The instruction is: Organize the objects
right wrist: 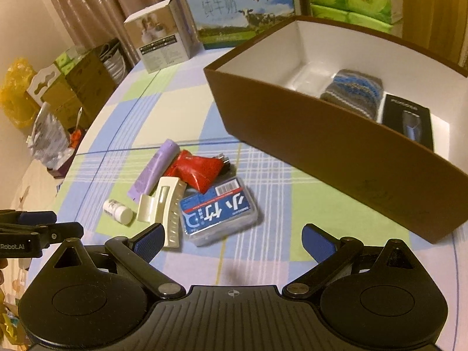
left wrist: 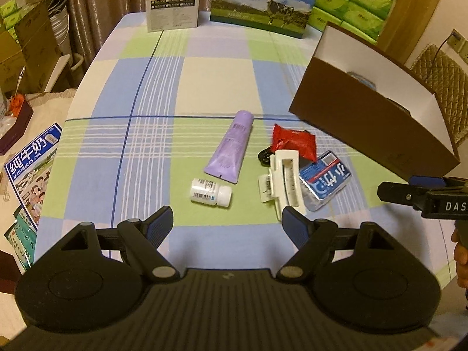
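We see a black cable [left wrist: 264,155] mostly hidden under the crinkled red packet [left wrist: 294,143] at centre frame, beside a smooth lilac tube [left wrist: 231,147], white pill bottle [left wrist: 210,191], cream hair claw [left wrist: 285,180] and a plastic-wrapped blue pack [left wrist: 324,180]. The brown cardboard box [right wrist: 336,146] fills the upper right. Left gripper [left wrist: 228,222] and right gripper [right wrist: 231,241] hover spread wide, empty.

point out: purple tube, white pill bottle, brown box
purple tube [left wrist: 231,149], left wrist view, middle of the tube body.
white pill bottle [left wrist: 206,190], left wrist view, on the labelled body, left of the cap.
brown box [right wrist: 330,158], right wrist view, on the near outer wall.
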